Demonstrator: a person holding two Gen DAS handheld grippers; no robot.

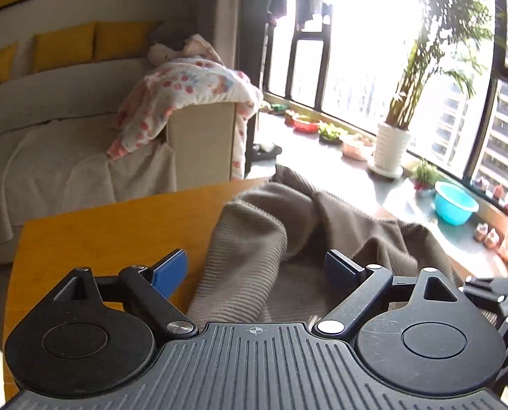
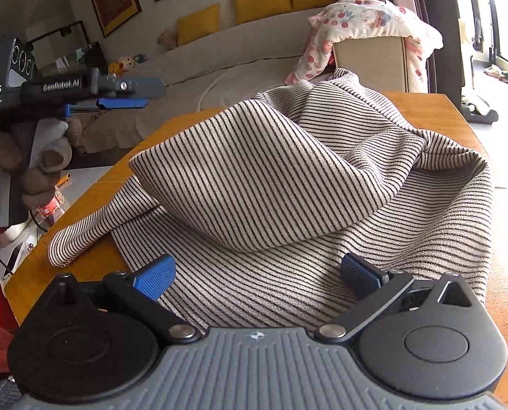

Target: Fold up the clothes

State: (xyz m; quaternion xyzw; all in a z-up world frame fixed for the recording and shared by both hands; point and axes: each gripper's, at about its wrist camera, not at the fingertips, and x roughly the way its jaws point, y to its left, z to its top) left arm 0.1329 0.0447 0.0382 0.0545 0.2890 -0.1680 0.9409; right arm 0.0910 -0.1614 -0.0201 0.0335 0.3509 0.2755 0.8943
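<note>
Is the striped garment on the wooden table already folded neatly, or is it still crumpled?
Crumpled. The striped knit garment lies bunched in loose humps on the orange wooden table, without flat layers.

- The striped garment (image 2: pixel 288 188) is heaped across the middle of the table (image 2: pixel 93 266), rising in a tall fold straight ahead of the right gripper (image 2: pixel 257 278).
- Bare wood lies open along the table's left edge and far right corner.
- The left gripper (image 2: pixel 117 97) hangs over the left edge, above the clutter beside the table.
- Beyond the far edge stands a sofa arm (image 1: pixel 202 136) draped with a floral cloth (image 1: pixel 185 85).
</note>
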